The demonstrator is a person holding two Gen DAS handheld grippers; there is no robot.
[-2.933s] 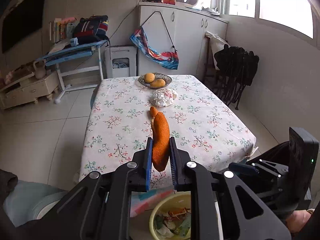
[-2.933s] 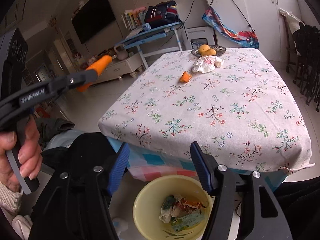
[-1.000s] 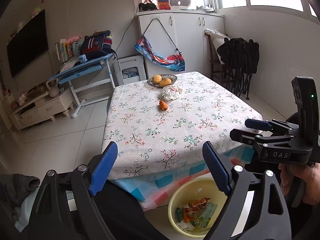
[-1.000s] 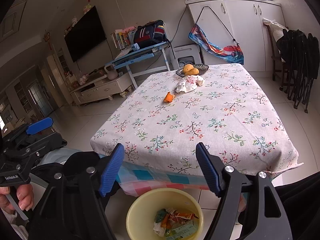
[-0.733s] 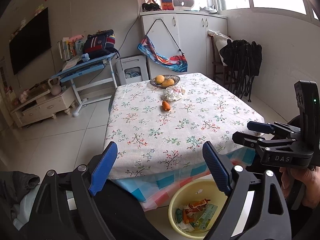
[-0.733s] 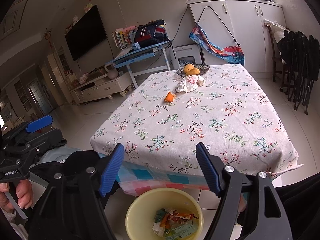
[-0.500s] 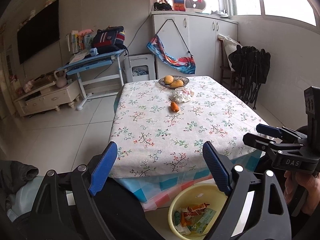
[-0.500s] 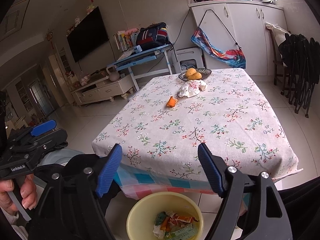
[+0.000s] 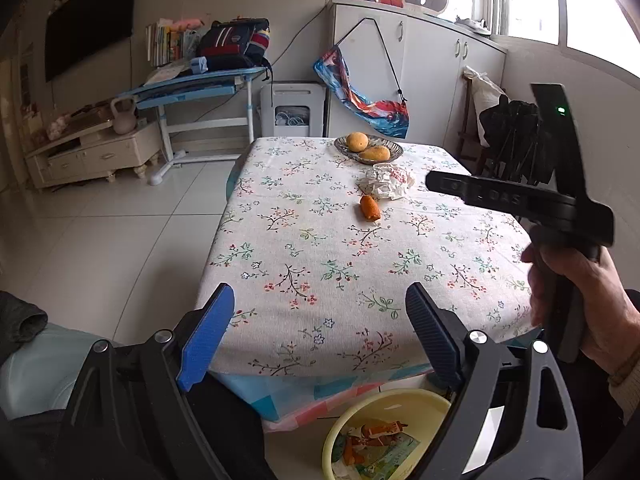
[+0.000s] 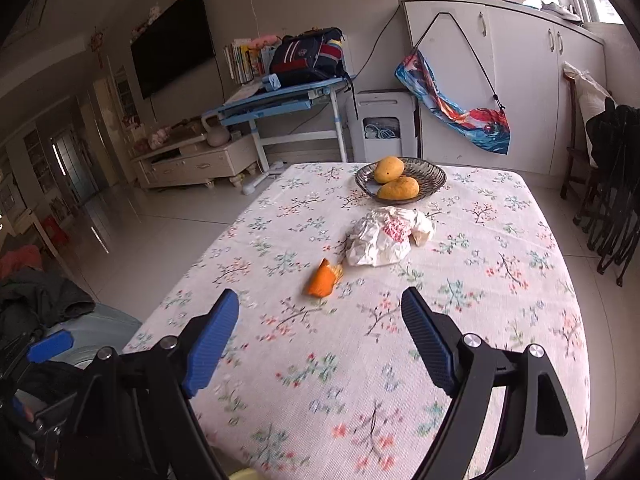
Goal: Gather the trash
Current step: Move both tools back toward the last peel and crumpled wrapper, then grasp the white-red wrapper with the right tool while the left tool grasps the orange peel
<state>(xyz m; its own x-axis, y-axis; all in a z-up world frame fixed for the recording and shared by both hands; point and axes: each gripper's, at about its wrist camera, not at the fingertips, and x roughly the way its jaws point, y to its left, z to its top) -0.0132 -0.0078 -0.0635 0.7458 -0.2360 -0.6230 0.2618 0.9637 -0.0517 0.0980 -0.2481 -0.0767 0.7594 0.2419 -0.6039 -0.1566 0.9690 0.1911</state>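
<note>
An orange peel piece (image 10: 323, 279) lies mid-table on the floral tablecloth (image 10: 500, 320), with a crumpled white wrapper (image 10: 384, 240) just behind it. Both also show in the left wrist view, the peel (image 9: 370, 207) and the wrapper (image 9: 387, 181). A yellow trash bowl (image 9: 420, 404) with wrappers and peel in it sits on the floor below the table's near edge. My right gripper (image 10: 320, 344) is open and empty above the table, short of the peel. My left gripper (image 9: 320, 340) is open and empty over the table's near edge, above the bowl.
A dish with two mangoes (image 10: 401, 180) stands at the table's far end. My right gripper's body and the hand holding it (image 9: 560, 216) show at the right of the left wrist view. A blue desk (image 10: 280, 100), white cabinets and folded chairs (image 10: 616, 184) surround the table.
The left gripper dropped the long orange peel into the bowl and opened. The right gripper has moved forward from above the bowl to over the table, toward the peel piece.
</note>
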